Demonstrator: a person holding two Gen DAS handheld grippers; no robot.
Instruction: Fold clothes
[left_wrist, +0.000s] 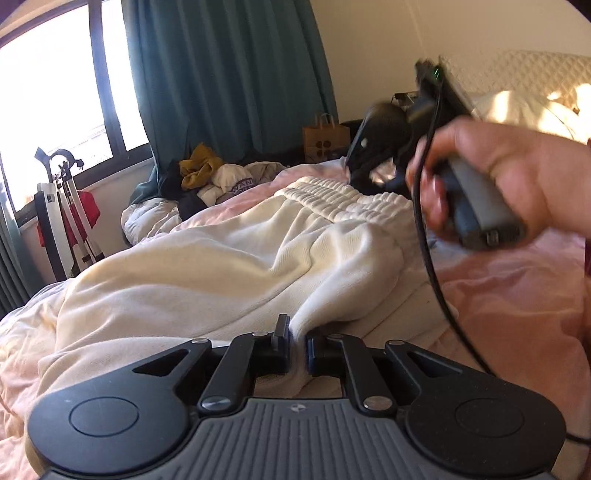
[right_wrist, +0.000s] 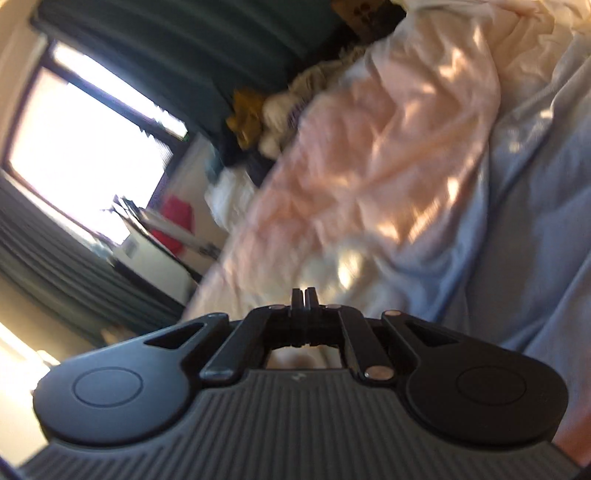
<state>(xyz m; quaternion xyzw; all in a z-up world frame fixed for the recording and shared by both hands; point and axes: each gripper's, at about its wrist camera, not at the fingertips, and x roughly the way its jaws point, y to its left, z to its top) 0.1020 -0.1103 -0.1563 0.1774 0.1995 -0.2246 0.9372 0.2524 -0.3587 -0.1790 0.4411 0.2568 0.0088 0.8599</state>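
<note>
Nearest to us, our left hand-held gripper (left_wrist: 297, 345) pinches a gathered fold of the cream-white knitted sweatpants (left_wrist: 229, 266) between its black fingers, low over the bed. The garment lies spread and rumpled across the pale pink duvet (left_wrist: 517, 295), its ribbed elastic waistband (left_wrist: 343, 199) at the far end and the cloth bunched towards our grip. Our right hand-held gripper (right_wrist: 304, 295) has its fingers pressed together with nothing between them (its view is tilted and blurred, so it seems to be in motion); in the left view we see our right hand (left_wrist: 517, 177) carrying it above the waistband end. We judge that we are in the middle of handling this one garment, either drawing it flat or starting a fold, and the creases do not settle which. A further grip at the waistband end would call for the right fingers to part. Farther off sits a heap of mixed clothes (left_wrist: 218, 177), then a teal curtain (left_wrist: 229, 74).
</note>
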